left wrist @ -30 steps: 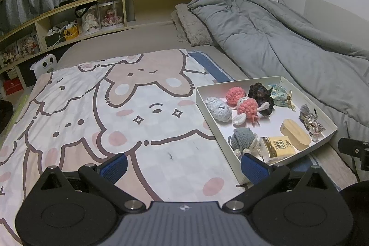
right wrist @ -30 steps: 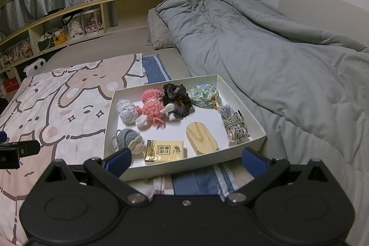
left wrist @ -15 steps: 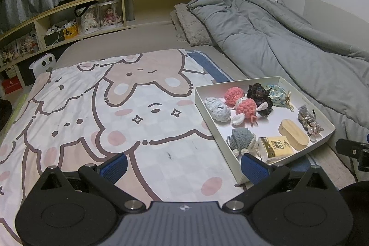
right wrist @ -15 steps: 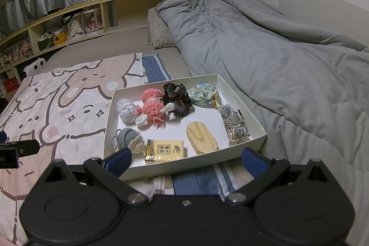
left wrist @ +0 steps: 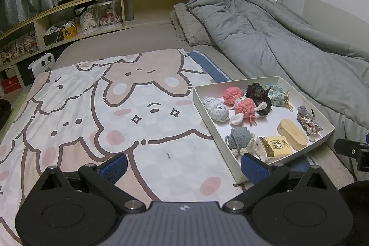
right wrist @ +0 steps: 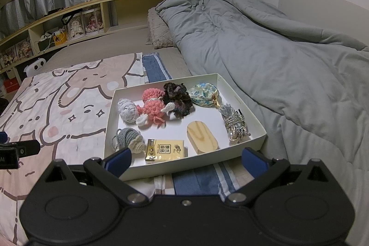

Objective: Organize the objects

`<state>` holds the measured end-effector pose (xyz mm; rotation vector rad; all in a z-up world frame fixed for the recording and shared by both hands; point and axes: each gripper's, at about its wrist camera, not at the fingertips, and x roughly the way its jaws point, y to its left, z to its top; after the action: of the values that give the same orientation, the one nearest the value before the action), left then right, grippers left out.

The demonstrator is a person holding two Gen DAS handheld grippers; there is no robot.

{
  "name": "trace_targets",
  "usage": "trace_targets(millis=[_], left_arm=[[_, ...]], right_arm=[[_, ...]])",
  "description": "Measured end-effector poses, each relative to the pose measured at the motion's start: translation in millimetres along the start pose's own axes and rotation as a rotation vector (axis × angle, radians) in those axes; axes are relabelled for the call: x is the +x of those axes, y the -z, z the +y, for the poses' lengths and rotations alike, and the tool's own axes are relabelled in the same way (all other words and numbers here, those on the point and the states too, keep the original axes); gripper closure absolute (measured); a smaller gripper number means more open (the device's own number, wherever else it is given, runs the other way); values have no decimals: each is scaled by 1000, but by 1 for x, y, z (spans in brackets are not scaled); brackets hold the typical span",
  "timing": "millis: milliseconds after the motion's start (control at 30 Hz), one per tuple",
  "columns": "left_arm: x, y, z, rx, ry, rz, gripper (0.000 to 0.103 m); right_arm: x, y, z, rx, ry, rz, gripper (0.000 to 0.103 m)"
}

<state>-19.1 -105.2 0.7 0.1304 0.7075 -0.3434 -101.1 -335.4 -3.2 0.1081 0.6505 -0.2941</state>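
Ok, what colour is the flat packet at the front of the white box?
Yellow with dark print and a gold edge: the packet, clearest in the right wrist view.

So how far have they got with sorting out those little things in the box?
Nothing looks sorted yet: the crochet toys, yellow packet and wooden piece all lie loose in the white box. Nothing is in hand; the left tool and right tool are open and hold nothing. All the organizing remains.

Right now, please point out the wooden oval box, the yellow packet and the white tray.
wooden oval box (right wrist: 202, 135), right wrist view, lid top
yellow packet (right wrist: 166, 151), right wrist view, printed face
white tray (right wrist: 249, 114), right wrist view, right wall
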Motion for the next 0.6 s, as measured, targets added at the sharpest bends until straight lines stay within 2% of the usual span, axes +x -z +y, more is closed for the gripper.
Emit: trace_targets(millis=[600], left_arm=[[0,0,0,-2,1,1,0]], right_arm=[[0,0,0,1,-1,3,0]])
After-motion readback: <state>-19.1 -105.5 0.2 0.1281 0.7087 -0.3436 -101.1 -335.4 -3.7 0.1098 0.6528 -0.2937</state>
